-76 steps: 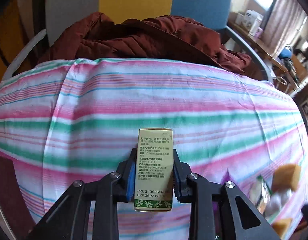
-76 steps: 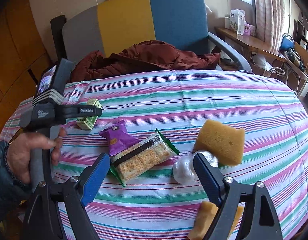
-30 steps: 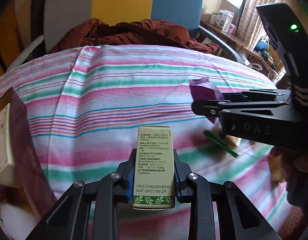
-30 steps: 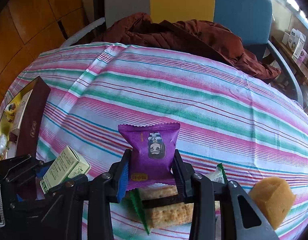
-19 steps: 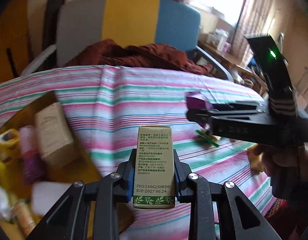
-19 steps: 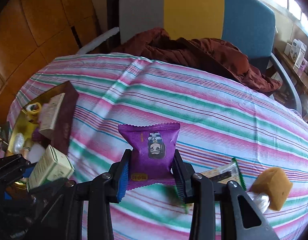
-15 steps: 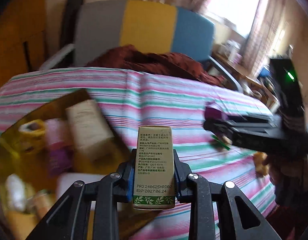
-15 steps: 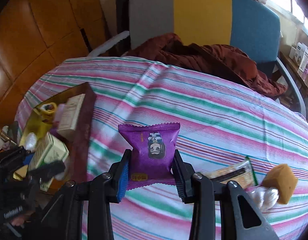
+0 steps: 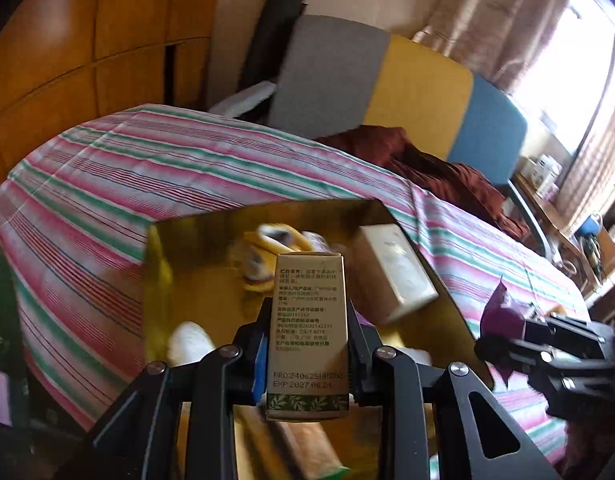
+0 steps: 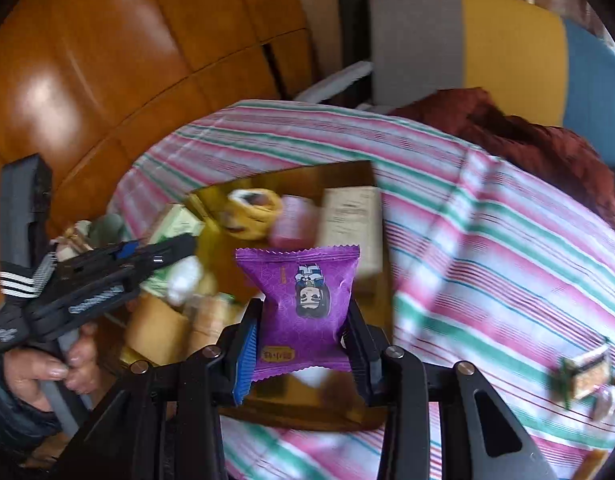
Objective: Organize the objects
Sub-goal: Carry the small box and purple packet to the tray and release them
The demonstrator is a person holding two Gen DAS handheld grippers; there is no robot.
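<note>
Grippers both hang over the gold tray (image 9: 179, 236): left gripper (image 9: 307, 354) pinching the upright carton (image 9: 307, 320), nearer; right gripper (image 10: 299, 336) pinching the purple packet (image 10: 303, 300).

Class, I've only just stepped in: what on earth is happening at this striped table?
A person is tidying items into a gold-lined box on the striped tablecloth. The left gripper is shut on a small green-and-cream carton, held over the box. The right gripper is shut on a purple snack packet, also over the box. The box already holds a cream box and other blurred items. A cracker pack lies on the cloth.
</note>
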